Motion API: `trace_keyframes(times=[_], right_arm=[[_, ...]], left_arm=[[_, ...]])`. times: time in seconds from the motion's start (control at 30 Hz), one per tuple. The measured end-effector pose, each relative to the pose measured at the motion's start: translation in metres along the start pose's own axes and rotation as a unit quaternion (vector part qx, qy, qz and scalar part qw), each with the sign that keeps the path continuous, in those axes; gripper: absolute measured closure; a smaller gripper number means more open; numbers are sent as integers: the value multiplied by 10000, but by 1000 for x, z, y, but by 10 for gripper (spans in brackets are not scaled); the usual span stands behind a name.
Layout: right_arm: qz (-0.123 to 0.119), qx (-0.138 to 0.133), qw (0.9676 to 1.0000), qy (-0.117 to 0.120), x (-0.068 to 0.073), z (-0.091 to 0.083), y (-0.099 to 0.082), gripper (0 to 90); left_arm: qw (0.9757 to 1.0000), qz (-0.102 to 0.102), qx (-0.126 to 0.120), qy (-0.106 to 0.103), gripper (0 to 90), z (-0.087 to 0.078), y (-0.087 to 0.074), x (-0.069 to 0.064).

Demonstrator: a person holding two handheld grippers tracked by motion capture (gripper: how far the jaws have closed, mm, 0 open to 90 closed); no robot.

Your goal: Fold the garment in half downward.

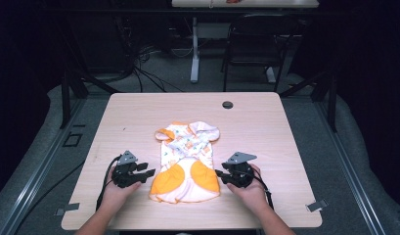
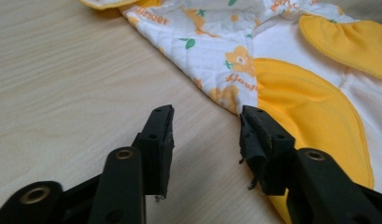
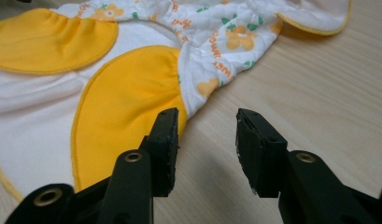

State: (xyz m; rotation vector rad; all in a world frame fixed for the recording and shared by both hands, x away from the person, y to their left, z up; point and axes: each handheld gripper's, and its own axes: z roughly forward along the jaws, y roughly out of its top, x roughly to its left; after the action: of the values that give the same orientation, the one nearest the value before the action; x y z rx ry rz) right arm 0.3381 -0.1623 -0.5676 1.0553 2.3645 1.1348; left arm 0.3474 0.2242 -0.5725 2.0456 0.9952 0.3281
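A small quilted garment (image 1: 188, 159) lies flat at the middle of the pale wood-grain desk (image 1: 266, 127): white cloth printed with orange flowers and green leaves, two rounded yellow-orange panels at its near end, yellow piping along the hems. My left claw (image 1: 147, 173) rests on the desk at the garment's left edge, jaws apart with nothing between them; in the left gripper view one black pad (image 2: 254, 135) sits at the hem of a yellow panel. My right claw (image 1: 220, 175) lies at the right edge, likewise spread and empty. A dark round grommet (image 1: 228, 105) sits near the desk's far edge; a black chair (image 1: 256, 44) stands beyond.
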Motion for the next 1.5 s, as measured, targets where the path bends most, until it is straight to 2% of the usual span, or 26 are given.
trace_keyframes(times=[0.07,0.13,0.27,0.33,0.47,0.63,0.77,0.87,1.0,1.1,1.33,1.5], right_arm=[[23,-86,9998,158,0,3,2,648],[-8,-24,9997,246,0,4,3,679],[-163,72,9996,212,5,6,4,739],[-280,126,9994,176,7,5,6,768],[-345,74,9993,146,15,7,13,812],[-527,171,9982,224,23,19,16,829],[-647,388,9968,254,24,28,15,857],[-705,401,9964,253,25,29,13,869],[-625,421,9966,344,24,28,11,870],[-653,440,9961,390,26,25,9,869],[-780,562,9941,505,32,18,6,869],[-931,715,9912,605,36,11,3,867]], left_arm=[[10000,45,-5,13,590,1,1,-2],[10000,57,-35,28,620,2,2,-4],[9999,135,-46,-75,682,3,4,-10],[9998,180,-60,-64,719,4,6,-12],[9996,177,-124,-157,791,8,9,-19],[9988,433,-7,-225,885,20,12,-28],[9973,673,229,-200,896,28,9,-34],[9964,769,287,-189,897,30,7,-36],[9964,753,303,-237,897,28,5,-37],[9965,715,296,-307,897,27,4,-38],[9959,734,355,-397,897,22,0,-44],[9950,754,402,-525,896,18,-4,-50]])
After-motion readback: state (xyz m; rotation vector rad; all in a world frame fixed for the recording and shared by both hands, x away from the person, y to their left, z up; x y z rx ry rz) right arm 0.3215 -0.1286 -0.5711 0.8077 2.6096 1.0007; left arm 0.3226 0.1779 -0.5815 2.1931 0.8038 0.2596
